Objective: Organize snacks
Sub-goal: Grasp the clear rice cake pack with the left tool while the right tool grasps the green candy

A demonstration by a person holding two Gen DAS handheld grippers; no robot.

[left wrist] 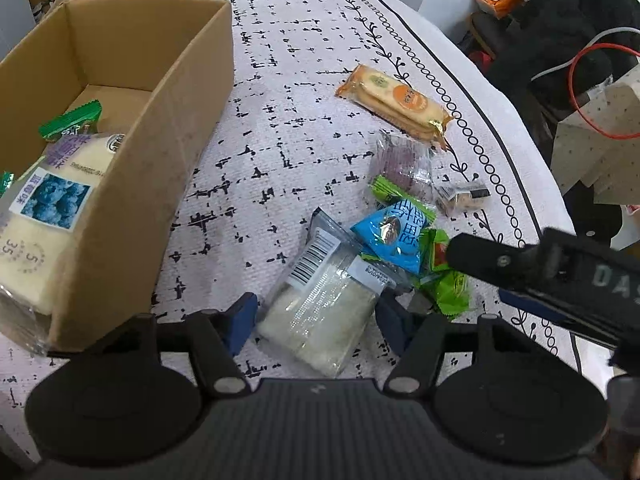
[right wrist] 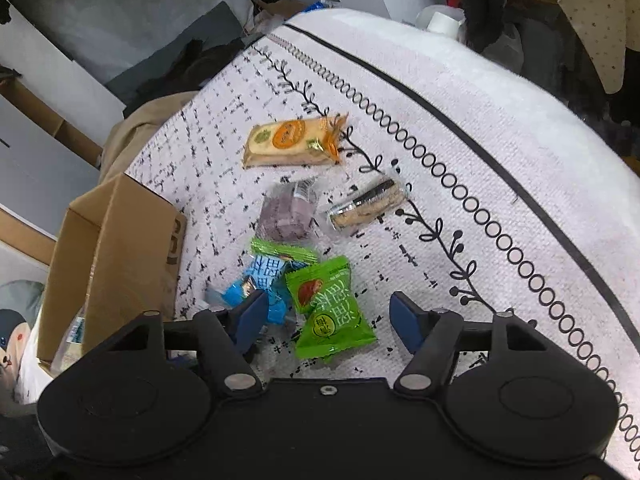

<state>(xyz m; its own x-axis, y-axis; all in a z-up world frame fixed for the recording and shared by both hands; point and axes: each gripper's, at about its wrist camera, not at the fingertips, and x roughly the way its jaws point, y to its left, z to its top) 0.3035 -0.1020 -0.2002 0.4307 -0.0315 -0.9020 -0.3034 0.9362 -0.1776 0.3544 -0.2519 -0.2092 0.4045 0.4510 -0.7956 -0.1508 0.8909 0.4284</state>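
Note:
My left gripper is open around a clear pack of white cake lying on the patterned cloth. A cardboard box to its left holds a blueberry bread pack and a green packet. My right gripper is open above a green snack packet, with a blue packet by its left finger. An orange cracker pack, a purple cake and a small biscuit pack lie farther on. The right gripper's body shows in the left wrist view.
The table's rounded edge runs along the right, with a paper bag, red cable and dark clothing beyond. The box also shows in the right wrist view, with boards and clutter behind it.

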